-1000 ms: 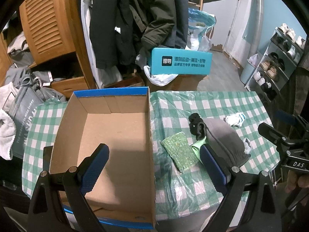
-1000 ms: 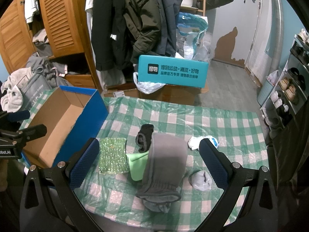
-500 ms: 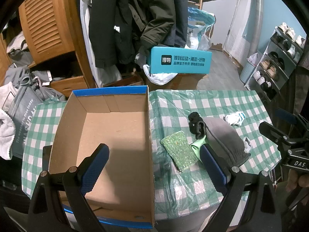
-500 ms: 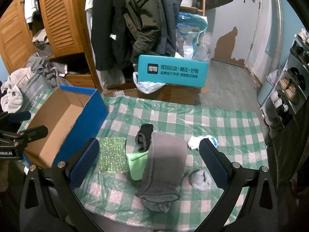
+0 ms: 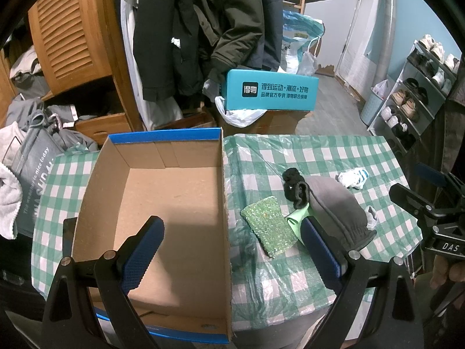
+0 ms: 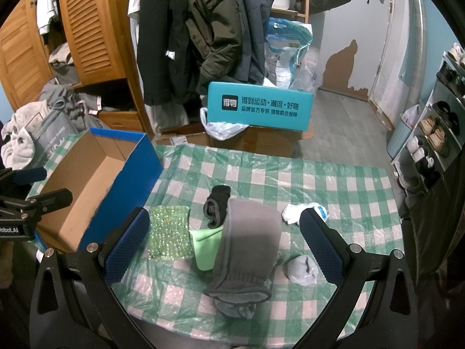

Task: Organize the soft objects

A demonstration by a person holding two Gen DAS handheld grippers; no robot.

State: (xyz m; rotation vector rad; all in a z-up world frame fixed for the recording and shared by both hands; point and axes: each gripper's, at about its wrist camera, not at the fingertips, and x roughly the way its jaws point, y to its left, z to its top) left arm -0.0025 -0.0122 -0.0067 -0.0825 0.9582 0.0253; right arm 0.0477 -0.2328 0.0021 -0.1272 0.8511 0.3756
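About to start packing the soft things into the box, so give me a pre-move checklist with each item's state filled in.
1. Box open, nothing inside: ok.
2. Left tool open, holding nothing: ok.
3. Right tool open, holding nothing: ok.
4. Grey garment free to lift: ok, it lies on top of the pile.
5. Green cloth free to lift: not ok, the grey garment covers part of it.
6. Sequin pad lying clear of the pile: cannot tell, its edge meets the green cloth.
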